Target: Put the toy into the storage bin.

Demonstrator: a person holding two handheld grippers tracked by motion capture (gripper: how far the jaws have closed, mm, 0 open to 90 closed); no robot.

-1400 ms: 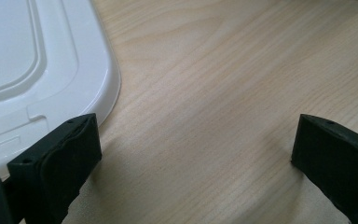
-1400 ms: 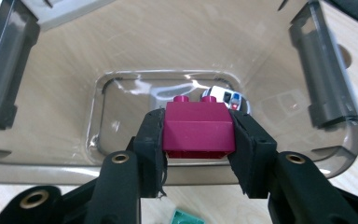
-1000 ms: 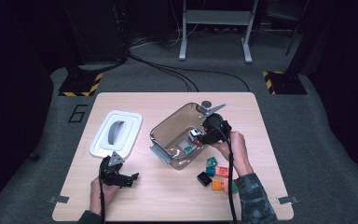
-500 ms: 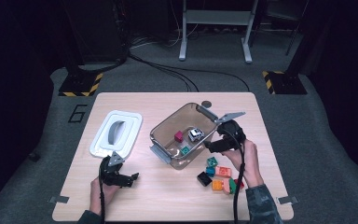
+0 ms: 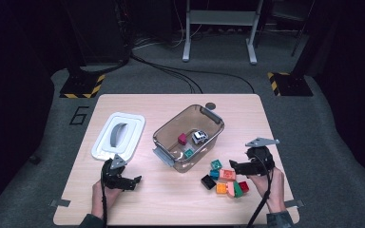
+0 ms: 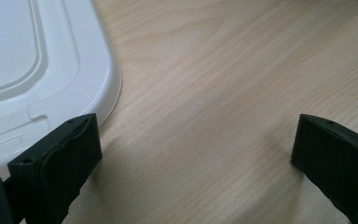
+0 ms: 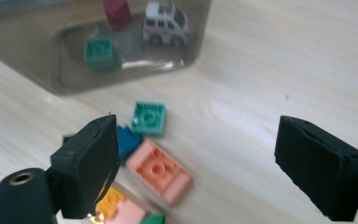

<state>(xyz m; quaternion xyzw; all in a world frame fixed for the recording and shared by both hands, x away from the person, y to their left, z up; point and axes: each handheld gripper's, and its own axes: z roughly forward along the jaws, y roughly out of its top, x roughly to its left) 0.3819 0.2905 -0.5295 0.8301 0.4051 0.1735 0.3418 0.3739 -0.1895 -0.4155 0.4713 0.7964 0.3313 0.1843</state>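
Note:
A clear plastic bin [image 5: 209, 116] stands mid-table and holds a white toy car [image 5: 199, 137], a magenta block [image 5: 182, 138] and a teal block [image 5: 189, 153]. In front of it on the right lies a pile of bricks, among them a teal brick [image 5: 216, 164] and a salmon brick [image 5: 227, 174]. My right gripper [image 5: 234, 167] sits just right of that pile; its jaws have just been opening and nothing is between them. The right gripper view has the open right gripper [image 7: 198, 140] above the salmon brick [image 7: 161, 171] and the teal brick [image 7: 149, 117]. My left gripper [image 5: 132, 183] rests open on the wood.
The white lid [image 5: 130, 126] lies left of the bin, and its corner [image 6: 51, 84] is beside my left gripper's jaws. A small grey disc [image 5: 211, 105] sits behind the bin. The table's front edge runs close to both hands.
The right gripper left the bin, moved to the near right and sank beside the brick pile, with its jaws now wide apart. The toy car lies in the bin. The left gripper stayed put.

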